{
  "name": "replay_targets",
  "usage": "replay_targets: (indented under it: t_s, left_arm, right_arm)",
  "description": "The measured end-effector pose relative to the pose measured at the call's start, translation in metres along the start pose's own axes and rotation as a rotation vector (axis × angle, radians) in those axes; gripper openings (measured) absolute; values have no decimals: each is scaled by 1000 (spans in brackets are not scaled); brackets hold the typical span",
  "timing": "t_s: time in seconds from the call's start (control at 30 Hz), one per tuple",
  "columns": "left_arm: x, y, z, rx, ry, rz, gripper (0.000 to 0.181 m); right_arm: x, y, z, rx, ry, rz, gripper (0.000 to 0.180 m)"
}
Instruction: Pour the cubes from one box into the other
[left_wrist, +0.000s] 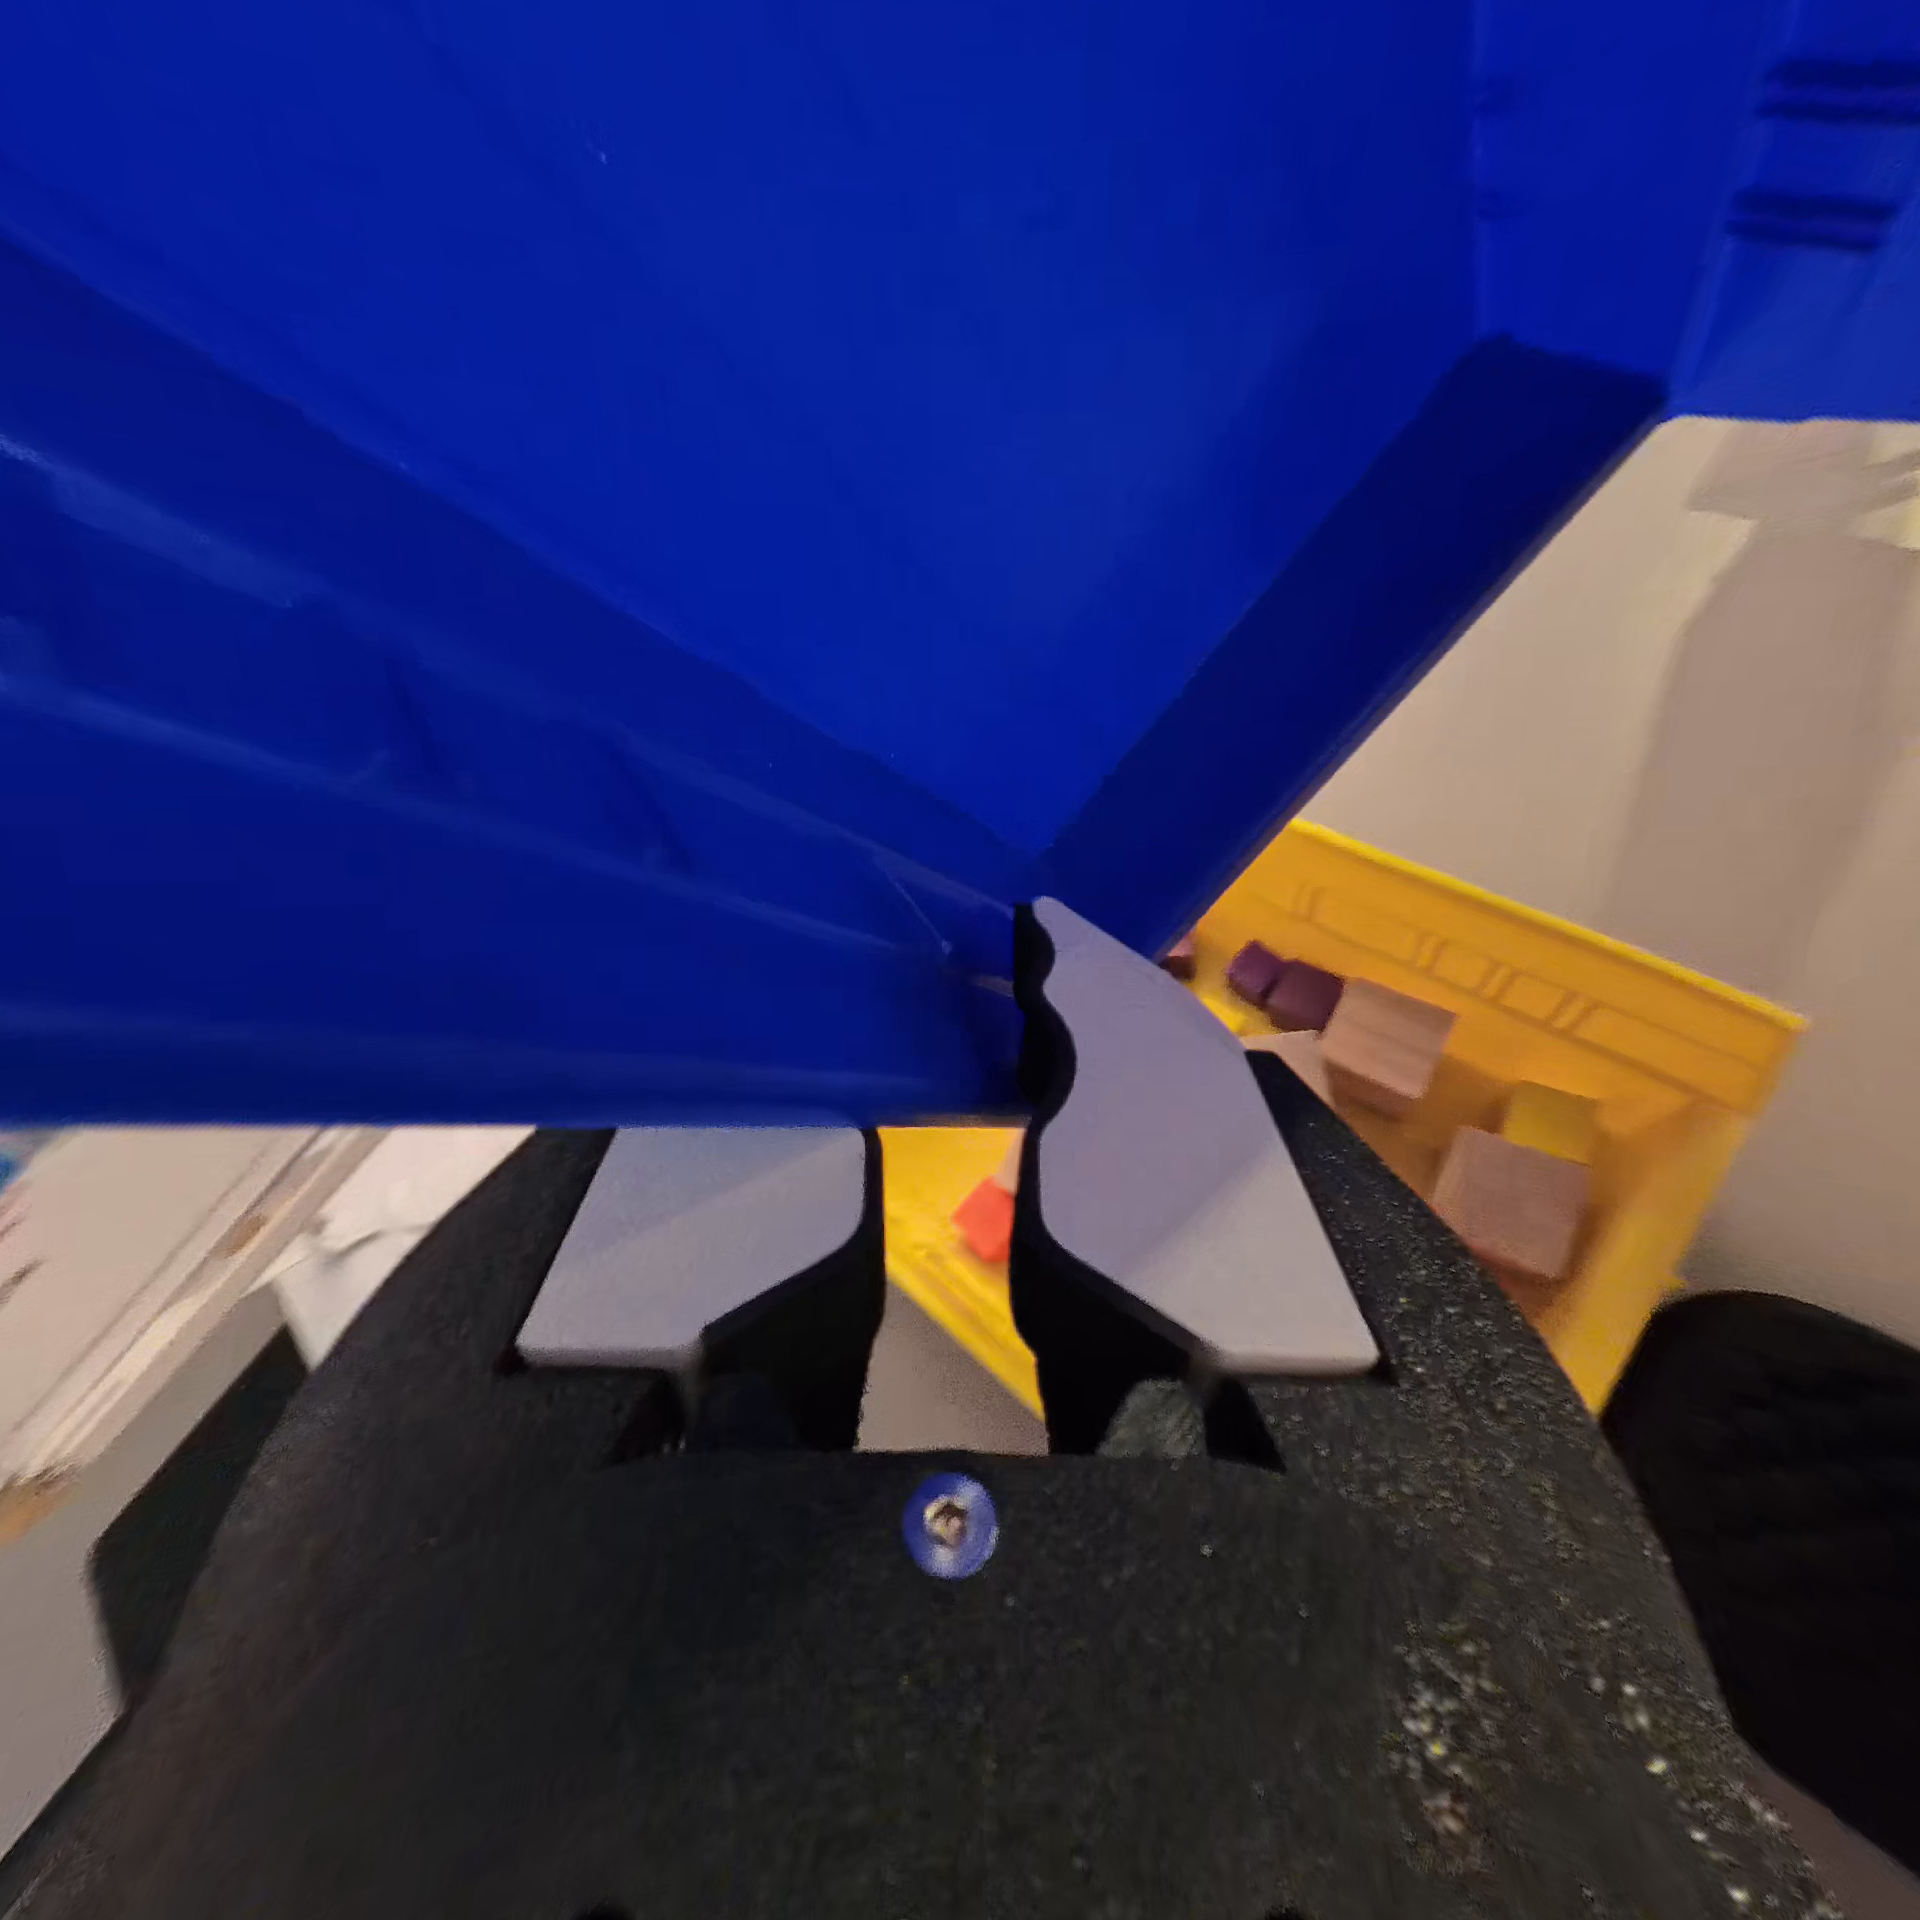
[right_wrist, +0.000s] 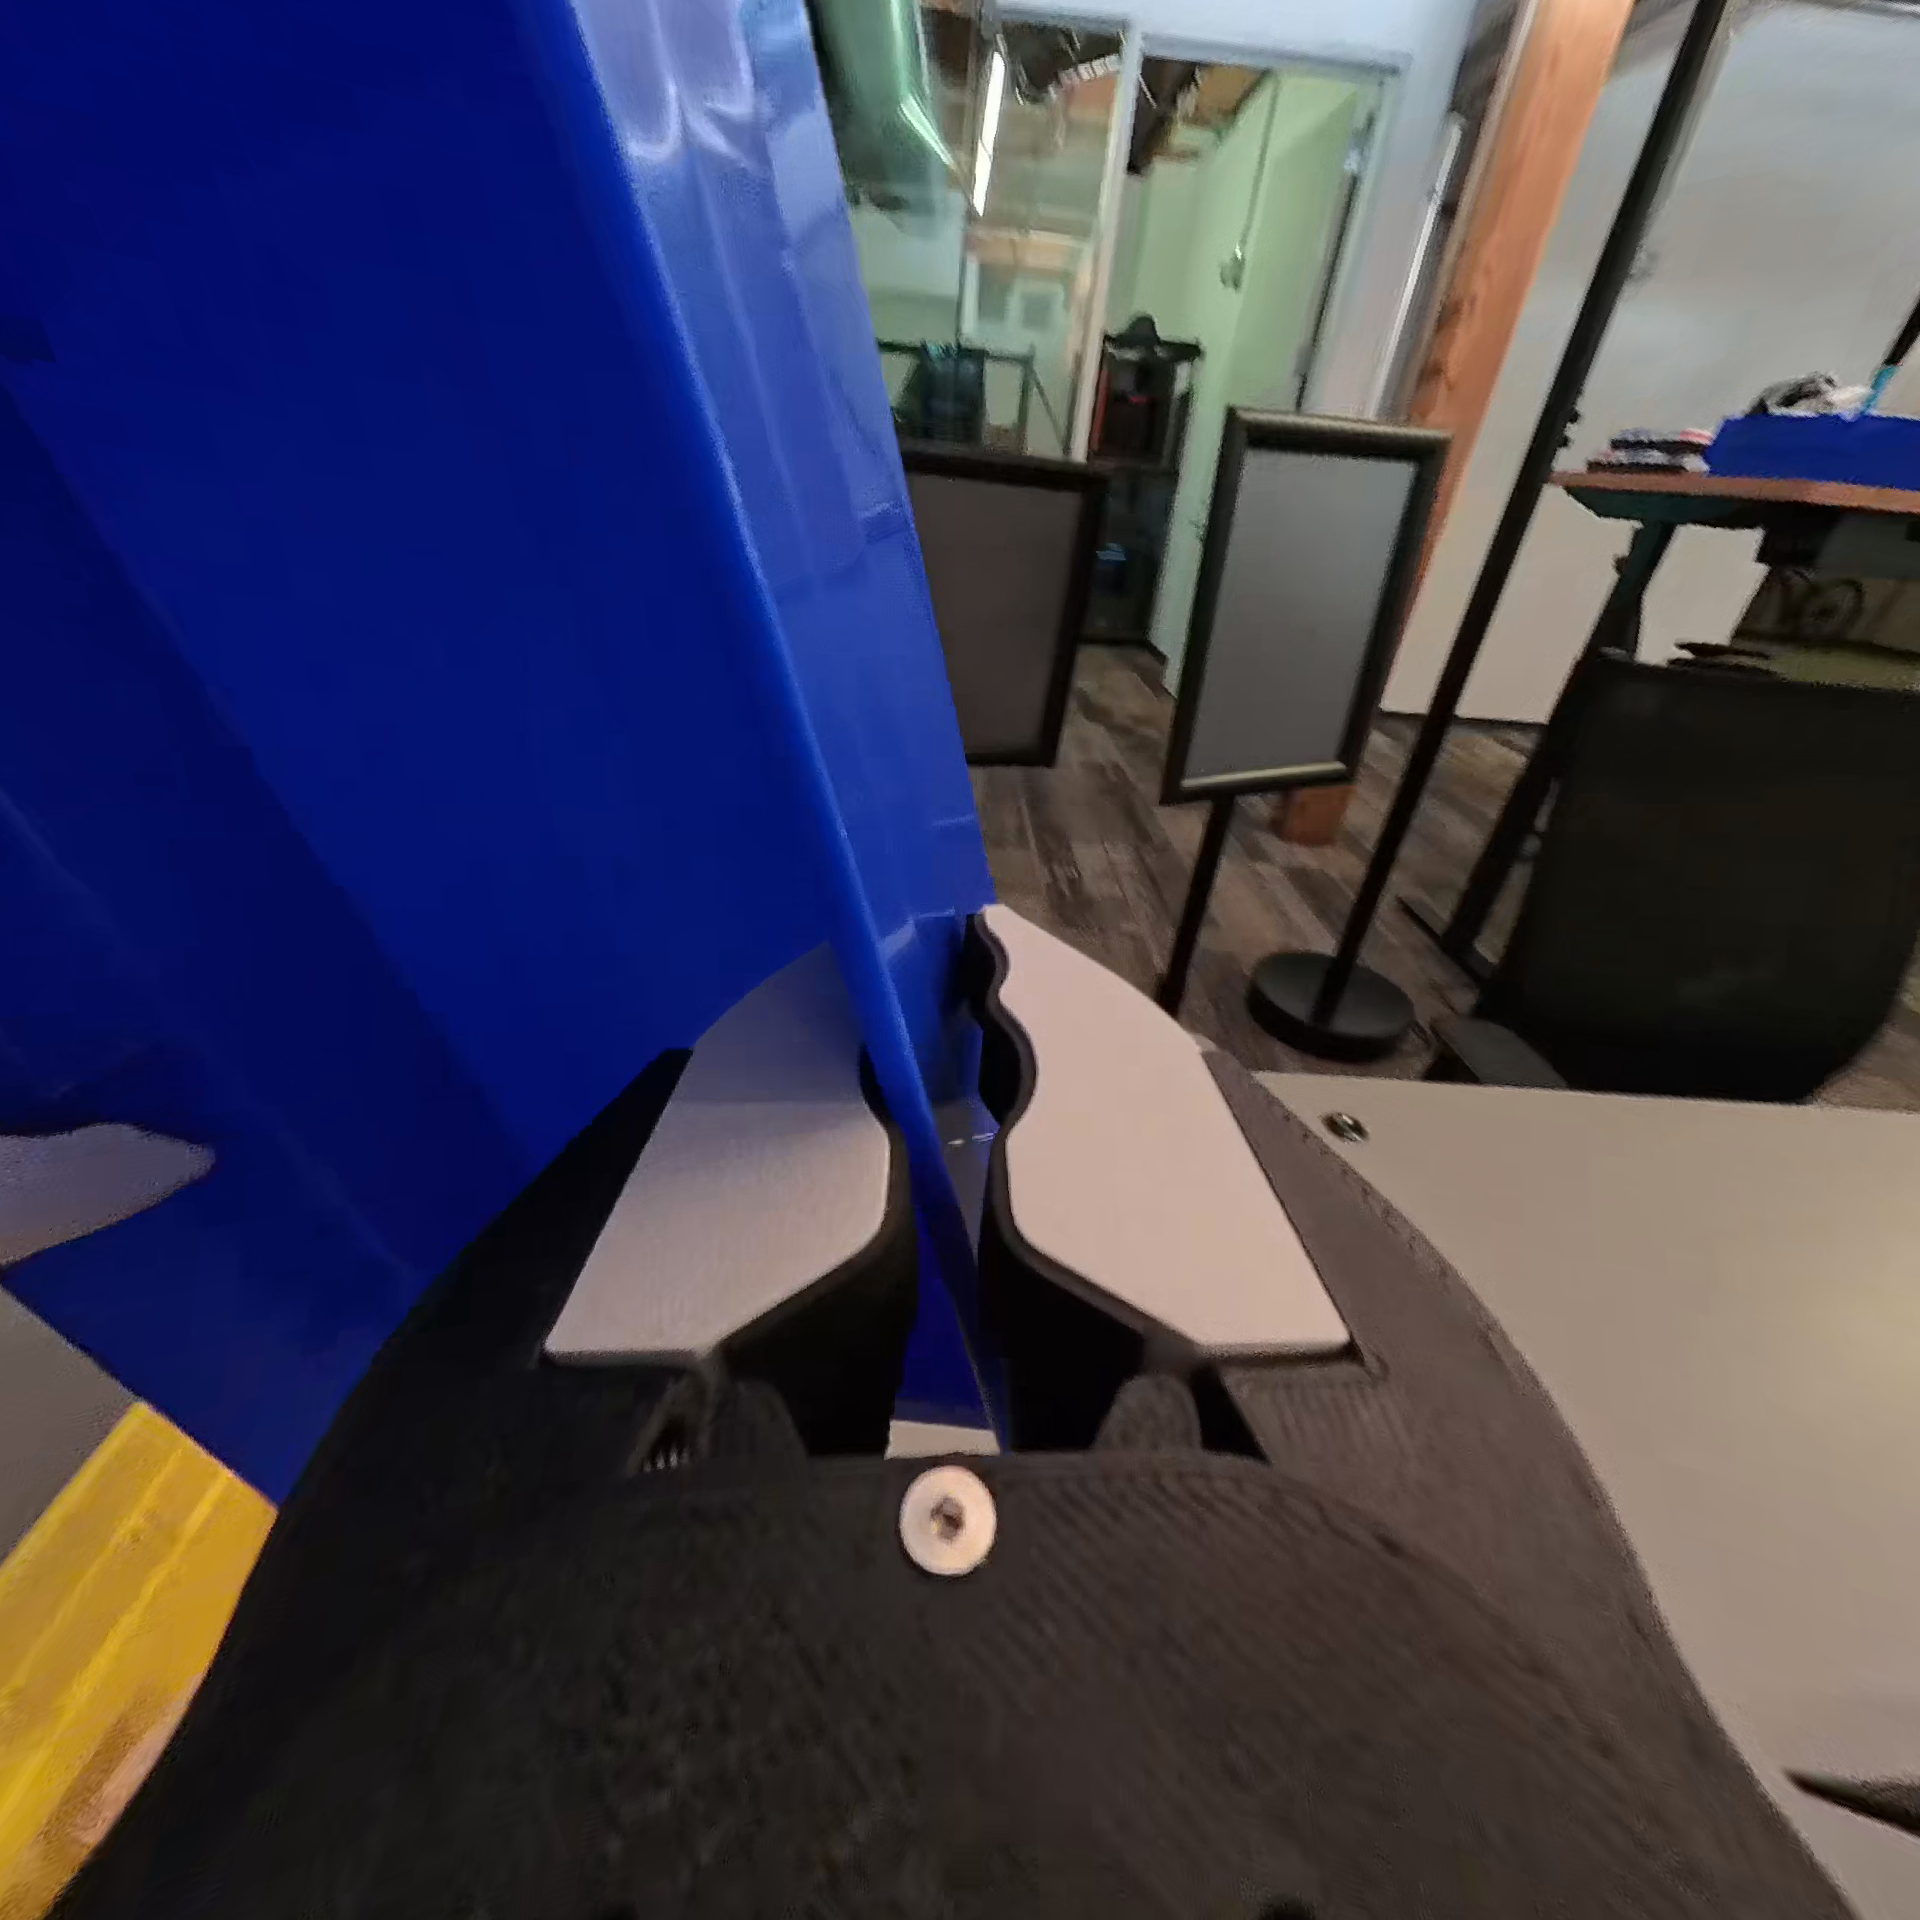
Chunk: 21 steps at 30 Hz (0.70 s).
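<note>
I hold the blue box (left_wrist: 727, 468) tipped up, its wall clamped in the jaws of both my left gripper (left_wrist: 951, 1049) and my right gripper (right_wrist: 935, 1039). The yellow box (left_wrist: 1621, 1049) lies on the counter (right_wrist: 1662, 1299) below and right of my left jaws, several cubes (left_wrist: 1517, 1205) inside.
</note>
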<state>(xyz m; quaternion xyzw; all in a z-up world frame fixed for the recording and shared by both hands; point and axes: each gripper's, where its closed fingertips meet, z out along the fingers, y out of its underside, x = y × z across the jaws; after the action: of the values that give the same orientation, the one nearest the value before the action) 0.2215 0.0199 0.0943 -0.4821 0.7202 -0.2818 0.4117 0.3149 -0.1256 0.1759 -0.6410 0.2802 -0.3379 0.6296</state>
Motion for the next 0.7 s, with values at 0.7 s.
replay_targets:
  t_s: [0.7]
  left_arm:
    - [-15,30,0,73,539,-553,37]
  right_arm:
    - [138,62,6,-972,125,-105,10]
